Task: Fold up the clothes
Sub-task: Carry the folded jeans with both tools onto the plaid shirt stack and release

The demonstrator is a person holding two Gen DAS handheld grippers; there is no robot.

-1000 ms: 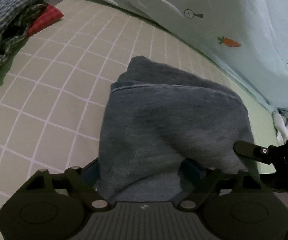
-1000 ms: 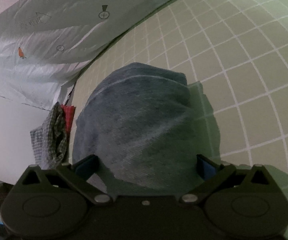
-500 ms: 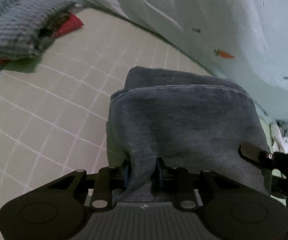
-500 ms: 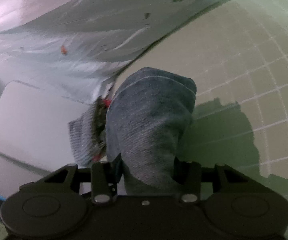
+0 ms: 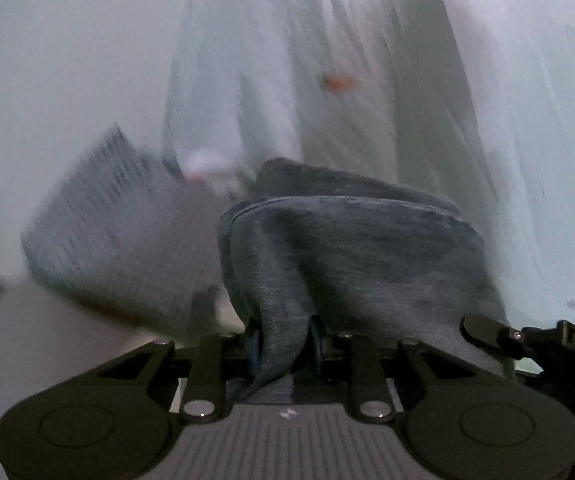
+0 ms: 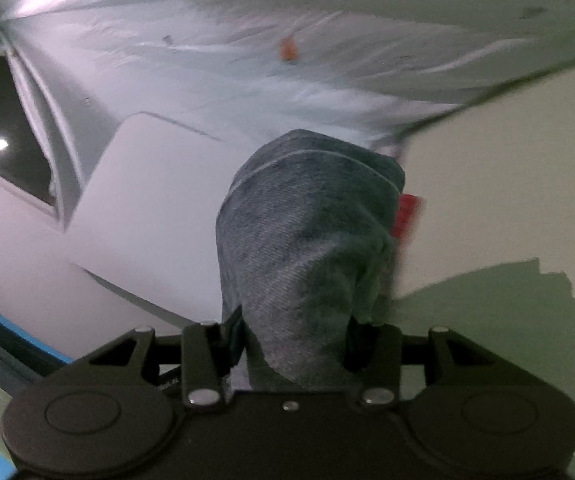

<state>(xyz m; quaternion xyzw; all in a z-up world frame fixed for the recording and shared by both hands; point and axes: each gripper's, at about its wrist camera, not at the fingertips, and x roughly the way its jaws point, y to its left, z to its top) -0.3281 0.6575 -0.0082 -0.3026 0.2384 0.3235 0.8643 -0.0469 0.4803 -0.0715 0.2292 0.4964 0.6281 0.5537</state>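
Note:
A folded grey-blue garment [image 5: 347, 248] hangs lifted between both grippers. In the left wrist view my left gripper [image 5: 283, 344] is shut on a pinched fold at the garment's near left edge, and the cloth bunches up beyond the pads. In the right wrist view my right gripper [image 6: 293, 340] is shut on a thicker wad of the same garment [image 6: 307, 220], which rises in stacked folds ahead of the jaws. One black finger [image 5: 487, 330] of the right gripper shows at the right edge of the left wrist view, against the cloth.
A blurred checked garment [image 5: 119, 232] lies to the left, with a red item [image 6: 407, 210] just behind the held cloth. A pale blue sheet [image 5: 367, 60] printed with carrots hangs behind. The pale green bed surface [image 6: 487, 200] spreads right; a white panel [image 6: 147, 200] stands left.
Both grippers closed on the grey-blue garment, which lay on the checked green bed, and lifted it. Both views now tilt up toward the carrot sheet and are blurred.

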